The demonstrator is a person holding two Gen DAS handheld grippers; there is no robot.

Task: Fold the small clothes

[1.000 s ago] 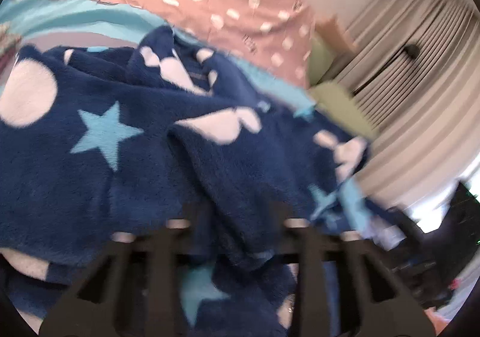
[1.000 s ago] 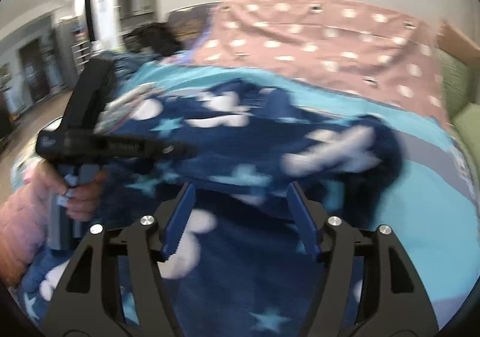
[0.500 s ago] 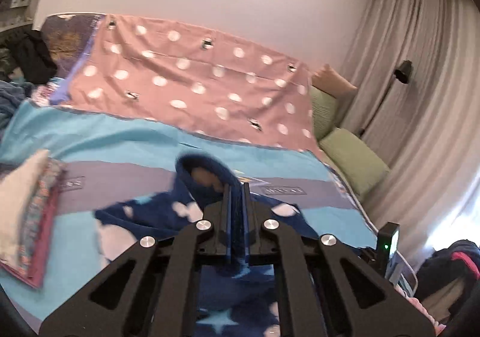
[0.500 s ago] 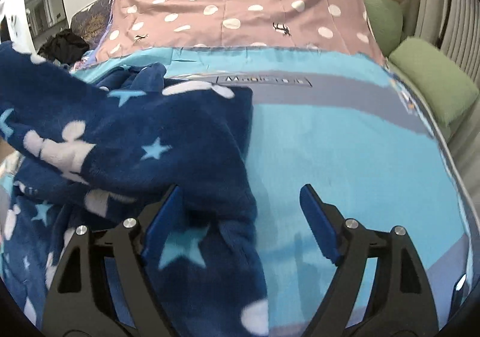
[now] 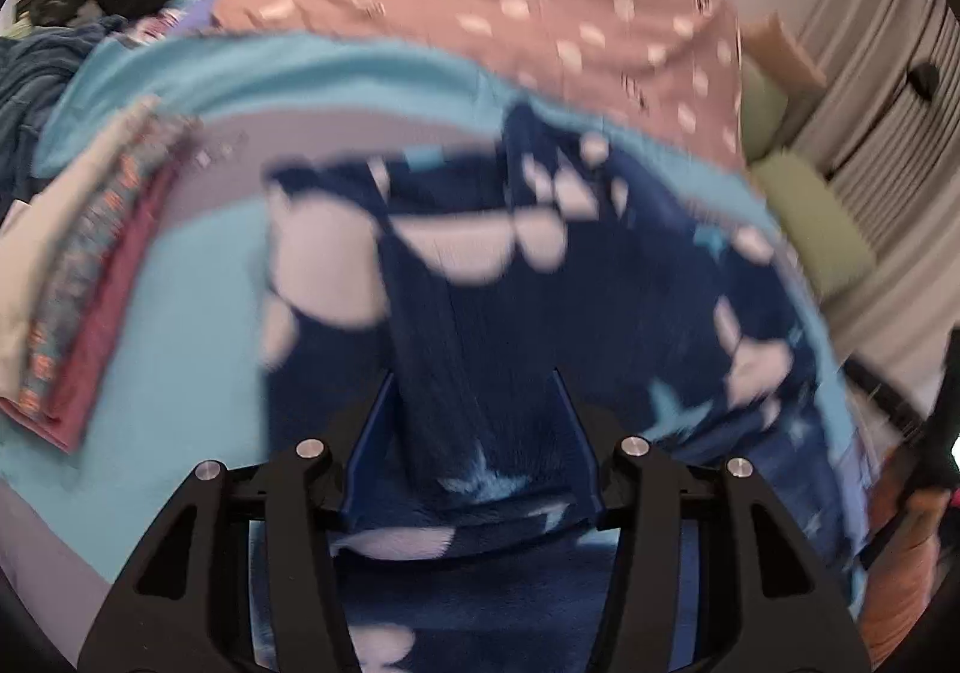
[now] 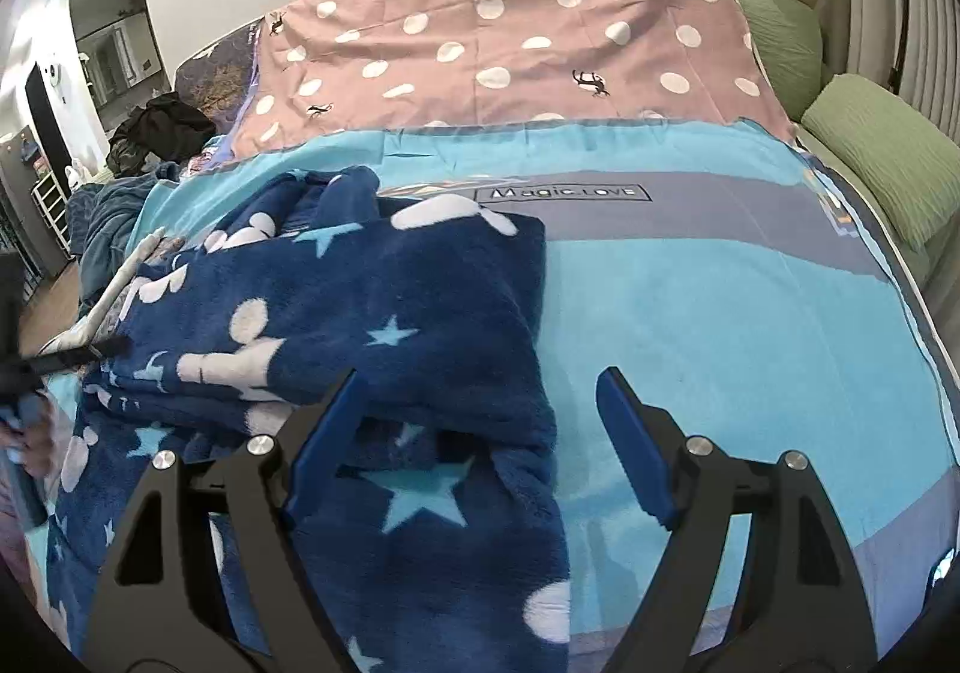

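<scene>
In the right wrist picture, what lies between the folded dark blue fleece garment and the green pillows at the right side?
In the right wrist view, only bare turquoise and grey bed cover lies between the dark blue fleece garment with white shapes and stars and the green pillows.

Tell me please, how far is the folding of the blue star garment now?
One fold is laid: the blue garment lies doubled on the bed cover. The left tongs are opening over fleece; the right tongs stand open, gripping nothing. Further folds remain, then probably the folded pile.
</scene>
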